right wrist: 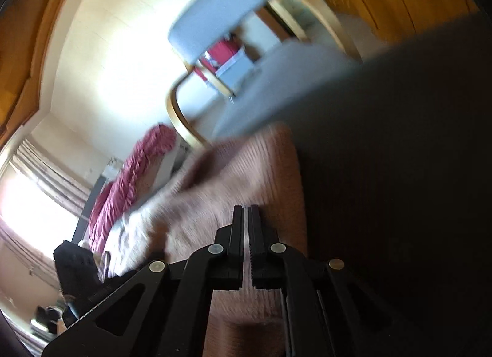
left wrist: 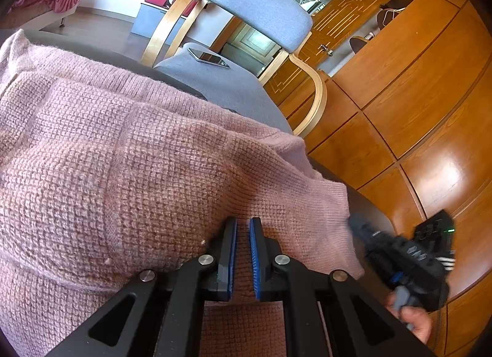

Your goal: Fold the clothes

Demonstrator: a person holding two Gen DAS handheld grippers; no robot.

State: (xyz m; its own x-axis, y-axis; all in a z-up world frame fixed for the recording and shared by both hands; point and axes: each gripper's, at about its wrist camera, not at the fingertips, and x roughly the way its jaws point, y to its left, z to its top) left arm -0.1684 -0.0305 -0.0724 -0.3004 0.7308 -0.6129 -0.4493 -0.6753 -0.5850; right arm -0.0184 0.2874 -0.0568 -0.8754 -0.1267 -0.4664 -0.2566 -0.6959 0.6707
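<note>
Knit pink sweater [left wrist: 138,148], nubbly and bunched, pinched in left gripper [left wrist: 243,228] jaws; right gripper [right wrist: 246,212] jaws pressed together.

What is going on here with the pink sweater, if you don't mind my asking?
A person is folding a pink knit sweater on a dark table, with a handheld gripper in each hand. The left gripper is pinched on a fold of the knit near its edge. The right gripper is shut, with the sweater beneath it; that view is too blurred to show a grip. A grey chair stands behind.
</note>
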